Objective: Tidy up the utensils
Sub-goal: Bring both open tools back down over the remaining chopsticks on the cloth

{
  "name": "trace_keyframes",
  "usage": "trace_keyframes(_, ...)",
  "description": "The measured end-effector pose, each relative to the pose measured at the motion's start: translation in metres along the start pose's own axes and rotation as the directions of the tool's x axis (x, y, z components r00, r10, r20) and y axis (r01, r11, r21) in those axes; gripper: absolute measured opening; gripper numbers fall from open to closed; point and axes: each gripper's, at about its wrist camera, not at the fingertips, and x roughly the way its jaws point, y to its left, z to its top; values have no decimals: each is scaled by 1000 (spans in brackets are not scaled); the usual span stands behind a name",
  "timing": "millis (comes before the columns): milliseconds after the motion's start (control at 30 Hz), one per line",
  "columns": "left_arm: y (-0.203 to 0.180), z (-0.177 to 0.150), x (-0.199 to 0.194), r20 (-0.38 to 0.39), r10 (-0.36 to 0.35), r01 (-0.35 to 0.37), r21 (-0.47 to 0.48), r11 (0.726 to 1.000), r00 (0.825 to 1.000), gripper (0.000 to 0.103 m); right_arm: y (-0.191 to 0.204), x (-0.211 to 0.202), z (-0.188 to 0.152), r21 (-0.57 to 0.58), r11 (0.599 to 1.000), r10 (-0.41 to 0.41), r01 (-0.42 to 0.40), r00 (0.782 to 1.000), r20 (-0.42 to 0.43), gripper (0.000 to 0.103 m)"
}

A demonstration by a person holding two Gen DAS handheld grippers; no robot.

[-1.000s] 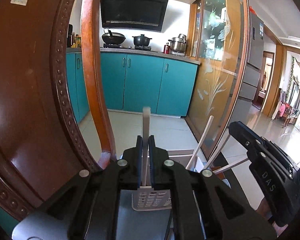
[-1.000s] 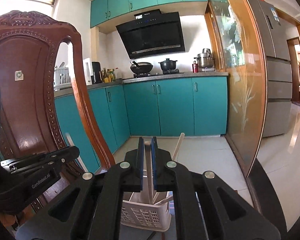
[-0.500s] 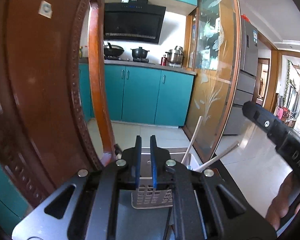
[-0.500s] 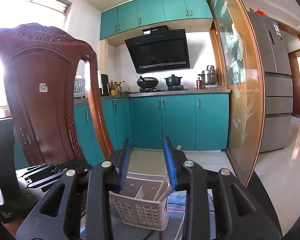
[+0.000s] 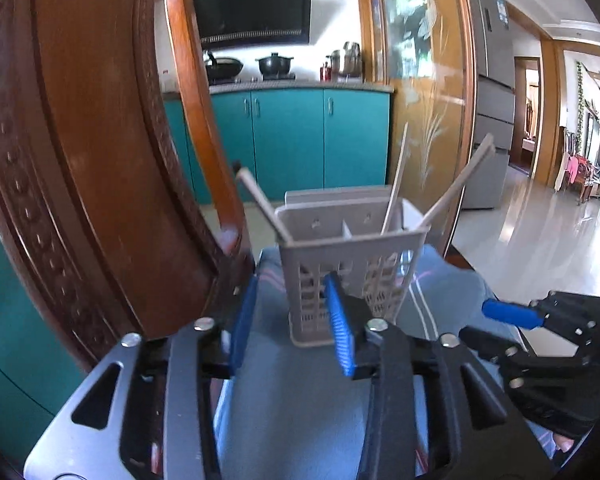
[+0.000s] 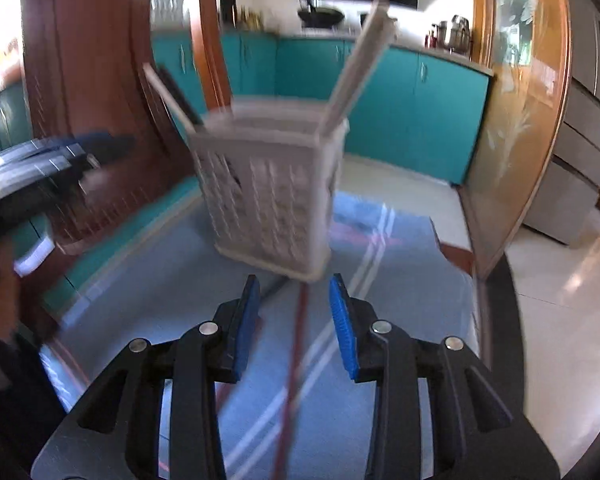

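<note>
A pale grey slotted utensil basket (image 5: 352, 264) stands on a blue striped cloth (image 5: 300, 400). Pale utensil handles lean out of it: one to the left (image 5: 260, 200), a thin one (image 5: 396, 184) and one to the right (image 5: 456, 188). My left gripper (image 5: 291, 280) sits low just in front of the basket; its jaws are opening with nothing between them. In the blurred right wrist view the basket (image 6: 272, 196) holds the handles (image 6: 360, 64), and my right gripper (image 6: 294, 284) stands open and empty a little short of it. The right gripper (image 5: 540, 332) also shows at the left wrist view's right edge.
A carved wooden chair back (image 5: 100, 160) rises close on the left of the basket. A frosted glass sliding door (image 5: 428, 100) stands behind on the right. The left gripper (image 6: 52, 160) and a hand show at the left of the right wrist view. Teal kitchen cabinets (image 5: 300, 144) lie beyond.
Both grippers held a pale utensil above the basket a second ago. Both have let go, opened and dropped lower in front of the basket, the right one tilting down sharply.
</note>
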Motion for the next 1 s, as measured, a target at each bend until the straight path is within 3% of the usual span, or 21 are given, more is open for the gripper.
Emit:
trace_keyframes(200, -1, -15, 17, -107, -23, 22, -5, 1000, 994, 40, 1, 38, -17, -6, 999, -52, 51, 986, -160, 36)
trace_keyframes(367, -6, -22, 27, -152, -17, 21, 21, 1000, 988, 40, 0, 64, -32, 31, 999, -15, 25, 961, -275, 36)
trace_keyframes(633, -10, -28, 39, -221, -35, 39, 12, 999, 975, 42, 16, 80, -40, -2, 1000, -12, 12, 944, -330, 36)
trace_keyframes(733, -12, -32, 42, -239, -36, 40, 12, 999, 970, 43, 18, 82, -41, 13, 1000, 10, -6, 942, -335, 26)
trace_keyframes(800, -12, -34, 45, -255, -40, 44, 9, 999, 966, 43, 17, 79, -41, 24, 1000, 27, -20, 940, -341, 7)
trace_keyframes(1000, -13, -41, 54, -305, -51, 56, 8, 998, 951, 45, 8, 76, -39, 49, 998, 42, -26, 933, -357, 6)
